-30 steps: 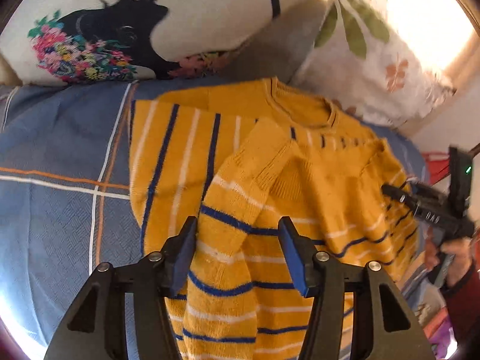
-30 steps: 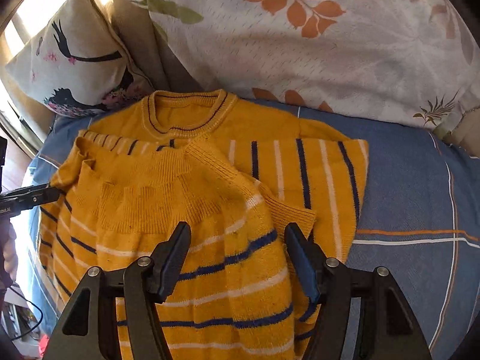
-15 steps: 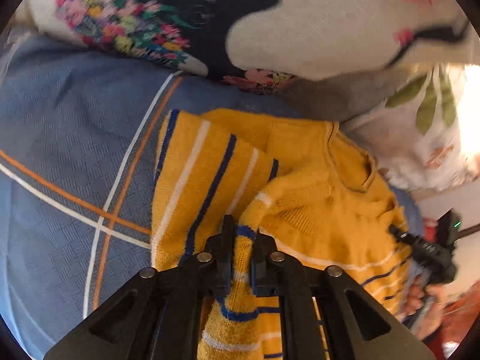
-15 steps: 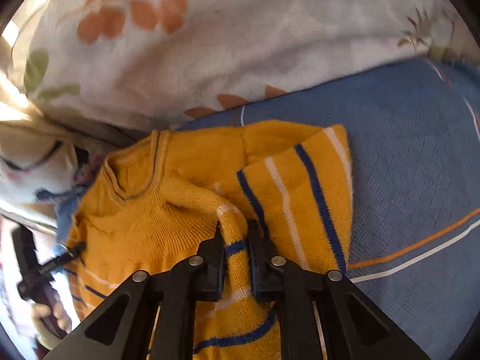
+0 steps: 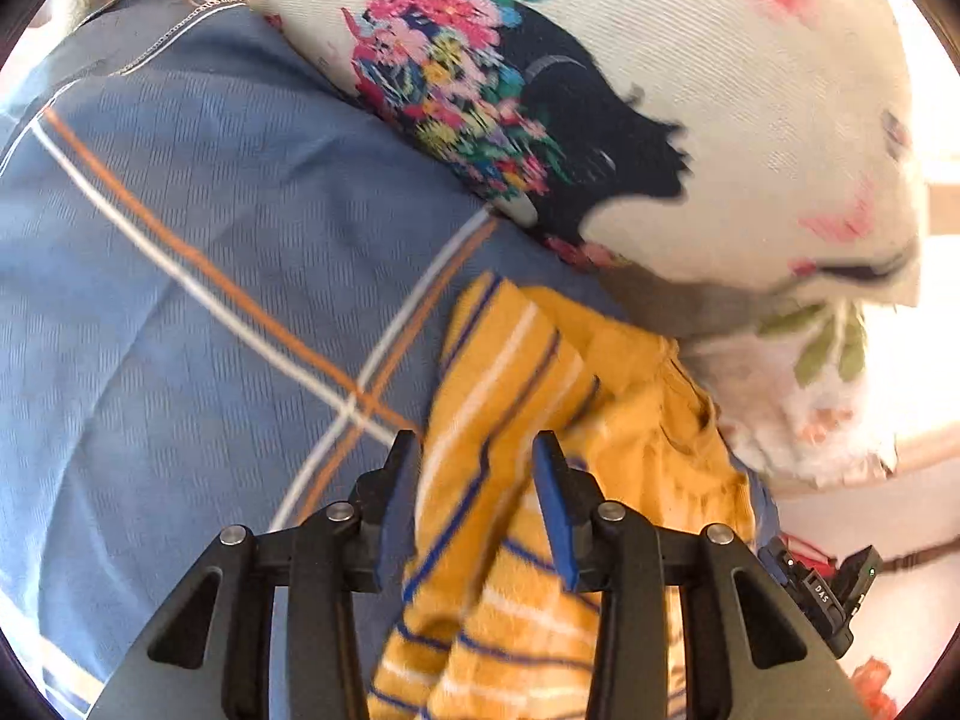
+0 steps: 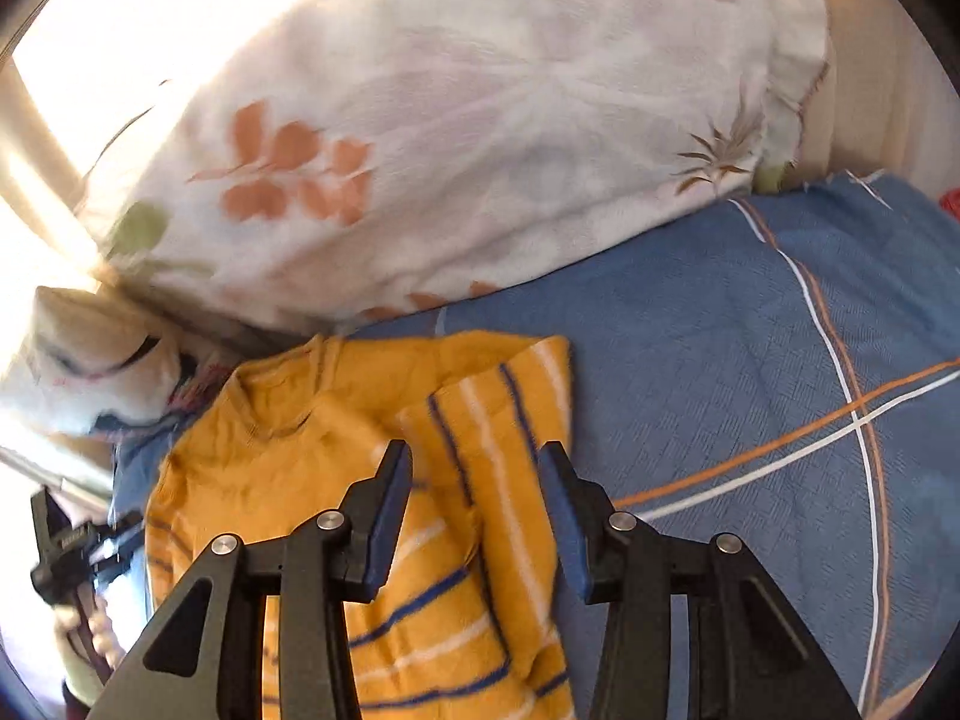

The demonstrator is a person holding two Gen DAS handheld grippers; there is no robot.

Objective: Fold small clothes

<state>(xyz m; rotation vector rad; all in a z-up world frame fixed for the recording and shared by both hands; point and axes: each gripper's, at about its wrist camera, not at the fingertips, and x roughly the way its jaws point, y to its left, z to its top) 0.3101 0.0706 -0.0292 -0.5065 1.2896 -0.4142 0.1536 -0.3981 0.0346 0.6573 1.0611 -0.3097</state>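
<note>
A small yellow sweater [image 5: 600, 450] with blue and white stripes lies folded on a blue plaid bedsheet [image 5: 180, 300]. In the left wrist view my left gripper [image 5: 477, 450] is open, its blue pads either side of the sweater's folded striped edge. In the right wrist view the sweater [image 6: 336, 468] lies with its collar towards the pillows, and my right gripper [image 6: 477, 456] is open over the folded striped part. The other gripper shows at the edge of each view. The image is motion blurred.
A white pillow with a floral black bird print [image 5: 660, 120] lies just beyond the sweater. A white pillow with orange leaves [image 6: 450, 150] lies next to it. The bedsheet [image 6: 780, 360] stretches away to the right of the sweater.
Both grippers were open, shut on the sweater's folded bottom part half a second ago, carried it towards the collar, and are now open again.
</note>
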